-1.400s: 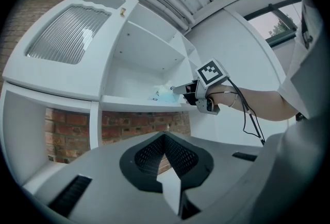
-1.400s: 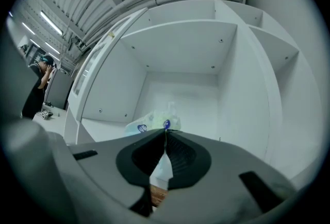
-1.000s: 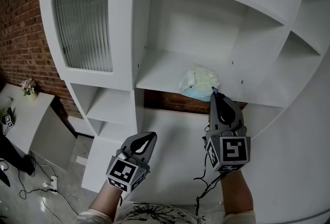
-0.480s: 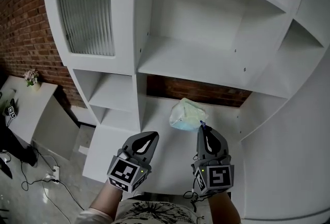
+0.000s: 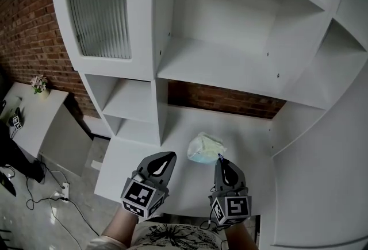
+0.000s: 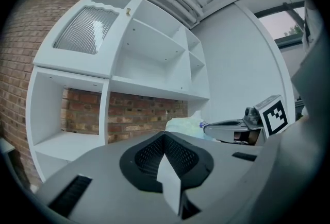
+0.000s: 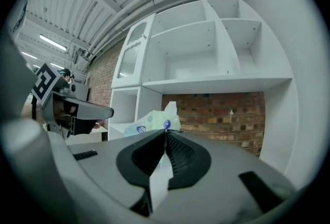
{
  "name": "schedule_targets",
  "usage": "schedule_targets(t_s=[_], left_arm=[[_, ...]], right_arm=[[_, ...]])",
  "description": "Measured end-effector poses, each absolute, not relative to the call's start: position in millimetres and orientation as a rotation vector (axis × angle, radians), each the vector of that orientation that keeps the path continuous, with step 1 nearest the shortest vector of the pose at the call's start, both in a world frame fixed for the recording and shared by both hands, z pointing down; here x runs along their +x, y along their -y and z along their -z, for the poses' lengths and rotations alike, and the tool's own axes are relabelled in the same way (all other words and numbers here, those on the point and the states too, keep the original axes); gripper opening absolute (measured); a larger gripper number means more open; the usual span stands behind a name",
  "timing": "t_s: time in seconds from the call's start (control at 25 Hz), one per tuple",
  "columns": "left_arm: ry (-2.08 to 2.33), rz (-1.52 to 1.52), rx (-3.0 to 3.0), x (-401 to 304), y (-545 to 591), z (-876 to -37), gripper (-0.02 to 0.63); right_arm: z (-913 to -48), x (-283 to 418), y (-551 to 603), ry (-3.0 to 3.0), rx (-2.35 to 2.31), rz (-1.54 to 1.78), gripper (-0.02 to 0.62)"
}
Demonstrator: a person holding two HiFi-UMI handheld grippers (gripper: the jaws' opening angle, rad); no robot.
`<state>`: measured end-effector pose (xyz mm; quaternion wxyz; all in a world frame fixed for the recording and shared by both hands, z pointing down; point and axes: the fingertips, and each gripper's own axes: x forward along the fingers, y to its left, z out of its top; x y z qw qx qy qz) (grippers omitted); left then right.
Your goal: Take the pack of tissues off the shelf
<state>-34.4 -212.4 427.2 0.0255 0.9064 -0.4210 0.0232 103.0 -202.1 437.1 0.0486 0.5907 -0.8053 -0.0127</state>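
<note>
Already off the white shelf unit (image 5: 230, 65), pack of tissues (image 5: 204, 147) pinched by its edge in the closed jaws of the right gripper (image 5: 219, 158), low before the unit's bottom ledge, left gripper (image 5: 170, 156) beside it, jaws together, empty

The shelf unit (image 5: 207, 65) is plain white, its door pane (image 5: 100, 13) ribbed. The brick wall (image 5: 23, 19) is reddish brown. The pack of tissues (image 5: 204, 147) is pale greenish white with blue marks. The left tool (image 5: 167, 156) and right tool (image 5: 220, 160) are grey with black-and-white square markers.
</note>
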Motion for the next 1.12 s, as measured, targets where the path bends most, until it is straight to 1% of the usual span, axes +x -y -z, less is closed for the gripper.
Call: schedule_targets(t_s=[1.12], left_arm=[[1.28, -0.073, 2.805, -20, 245, -424, 0.012]], right_arm=[[-417, 113, 234, 2.488, 1.829, 0.074, 0.006]])
